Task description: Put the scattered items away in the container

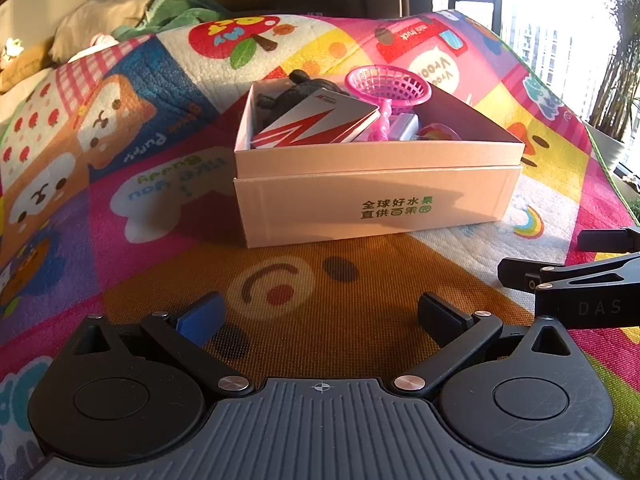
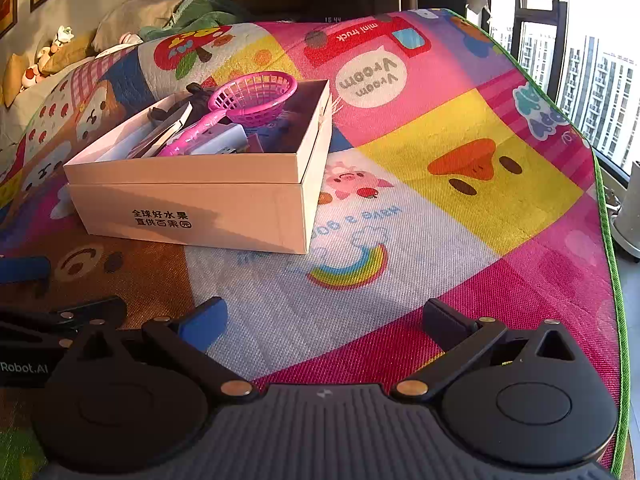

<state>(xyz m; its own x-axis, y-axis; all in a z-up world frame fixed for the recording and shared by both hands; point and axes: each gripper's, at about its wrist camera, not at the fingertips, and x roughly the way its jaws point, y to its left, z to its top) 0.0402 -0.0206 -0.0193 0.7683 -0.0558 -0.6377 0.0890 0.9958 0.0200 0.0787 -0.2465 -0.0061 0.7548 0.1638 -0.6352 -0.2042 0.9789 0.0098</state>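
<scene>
A white cardboard box (image 1: 376, 192) with dark printed characters stands on a colourful play mat (image 1: 160, 208). Inside it lie a white and red booklet (image 1: 316, 124), a pink plastic net scoop (image 1: 388, 88), a black toy (image 1: 296, 92) and small white and pink items. The box also shows at the left of the right wrist view (image 2: 192, 208), with the pink scoop (image 2: 252, 98) leaning over its rim. My left gripper (image 1: 320, 312) is open and empty, low over the mat in front of the box. My right gripper (image 2: 324, 320) is open and empty, to the right of the box.
The mat (image 2: 460, 200) covers a raised surface that drops off at its green right edge (image 2: 612, 264). Pillows and a green cloth (image 1: 176, 12) lie behind the mat. A window (image 2: 592, 72) is at the right. The right gripper's arm (image 1: 580, 280) shows beside the left gripper.
</scene>
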